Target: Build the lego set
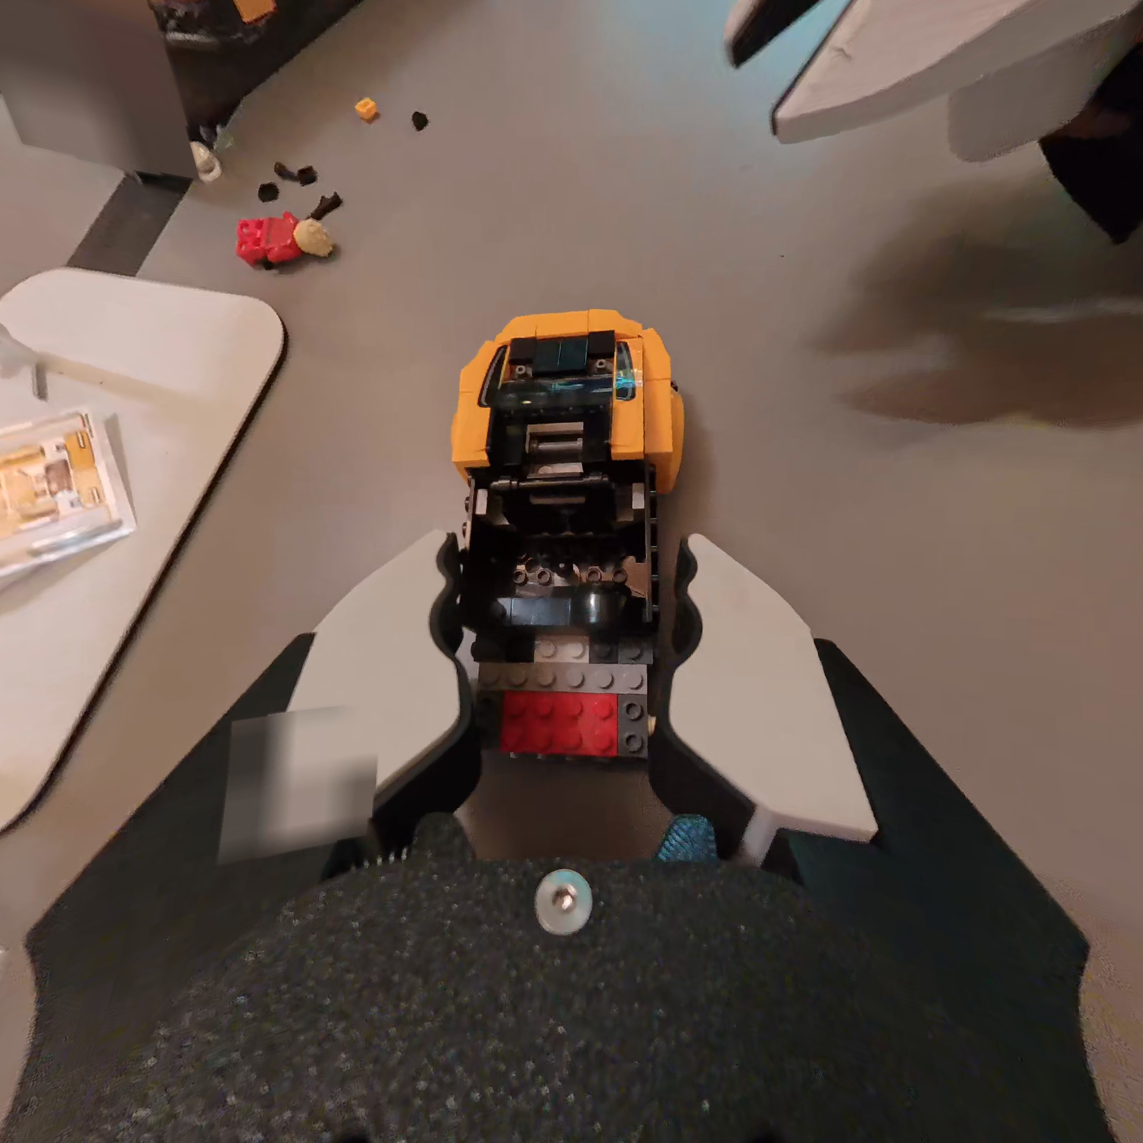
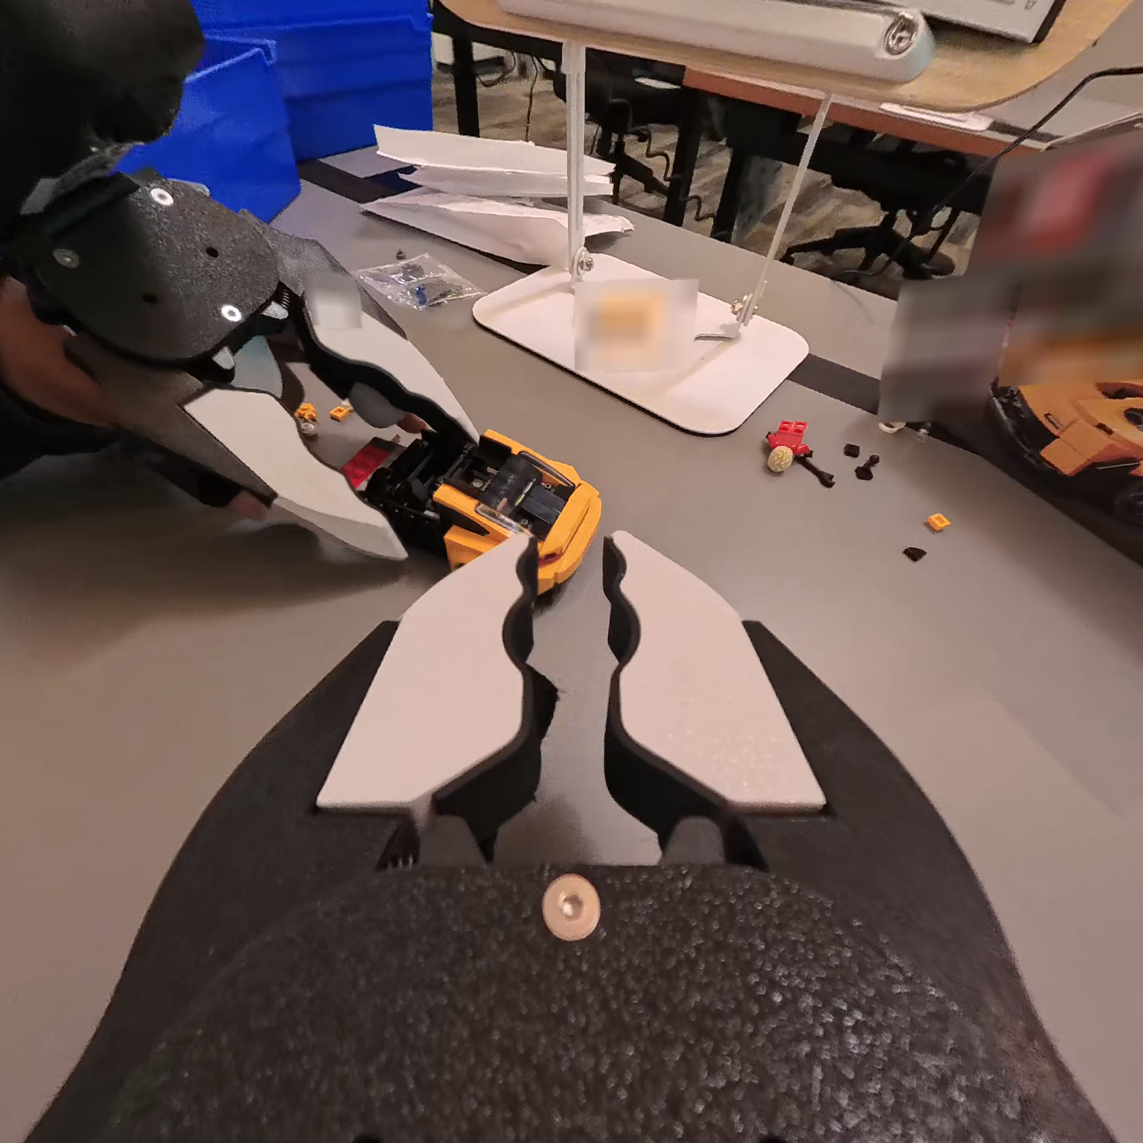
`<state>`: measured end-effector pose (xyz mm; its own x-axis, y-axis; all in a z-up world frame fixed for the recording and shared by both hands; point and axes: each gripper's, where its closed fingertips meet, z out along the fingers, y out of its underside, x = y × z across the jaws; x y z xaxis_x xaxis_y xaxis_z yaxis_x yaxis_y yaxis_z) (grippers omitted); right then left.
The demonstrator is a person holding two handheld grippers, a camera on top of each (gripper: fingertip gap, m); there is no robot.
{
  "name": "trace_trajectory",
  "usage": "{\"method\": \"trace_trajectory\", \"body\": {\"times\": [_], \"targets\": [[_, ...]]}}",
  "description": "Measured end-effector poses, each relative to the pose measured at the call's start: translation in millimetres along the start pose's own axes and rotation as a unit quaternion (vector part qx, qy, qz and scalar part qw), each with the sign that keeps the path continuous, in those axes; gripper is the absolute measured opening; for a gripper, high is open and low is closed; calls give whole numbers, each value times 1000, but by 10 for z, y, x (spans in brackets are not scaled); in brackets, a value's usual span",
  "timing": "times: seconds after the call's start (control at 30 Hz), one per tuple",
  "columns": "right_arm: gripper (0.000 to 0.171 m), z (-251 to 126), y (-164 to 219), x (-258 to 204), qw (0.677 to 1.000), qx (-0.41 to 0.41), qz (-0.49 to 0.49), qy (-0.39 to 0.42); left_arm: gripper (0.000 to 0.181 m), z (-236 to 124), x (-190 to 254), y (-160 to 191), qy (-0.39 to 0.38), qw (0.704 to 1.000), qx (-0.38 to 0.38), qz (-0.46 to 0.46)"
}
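On the grey desk [image 2: 866,649], the left gripper [image 1: 560,556] clenched the black rear of the half-built orange Lego car [image 1: 560,495], the right gripper [image 2: 569,544] hovered released near its nose, and a clear bag [image 2: 417,283] held small parts too blurred to identify.

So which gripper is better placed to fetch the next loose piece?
Probably the right gripper: it is open and empty, while the left gripper brackets the black rear of the half-built orange brick car, steadying it.
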<state>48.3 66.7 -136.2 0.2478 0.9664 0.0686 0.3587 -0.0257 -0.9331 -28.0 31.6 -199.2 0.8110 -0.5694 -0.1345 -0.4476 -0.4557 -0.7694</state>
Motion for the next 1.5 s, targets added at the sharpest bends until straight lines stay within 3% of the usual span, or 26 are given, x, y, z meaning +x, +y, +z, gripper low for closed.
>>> {"method": "trace_trajectory", "body": {"times": [0.17, 1.13, 1.4, 1.5], "targets": [[20, 9, 13, -11, 1000, -1, 7, -7, 61, -26, 57, 21, 21, 998, 1, 54], [20, -3, 39, -17, 1000, 5, 23, -11, 61, -62, 1, 54, -7, 1000, -10, 12], [25, -25, 7, 45, 999, 17, 36, -2, 69, -293, -46, -312, -5, 994, 101, -33], [29, -35, -9, 86, 999, 23, 40, 7, 46, -548, -145, -604, -44, 980, 192, -40]]}}
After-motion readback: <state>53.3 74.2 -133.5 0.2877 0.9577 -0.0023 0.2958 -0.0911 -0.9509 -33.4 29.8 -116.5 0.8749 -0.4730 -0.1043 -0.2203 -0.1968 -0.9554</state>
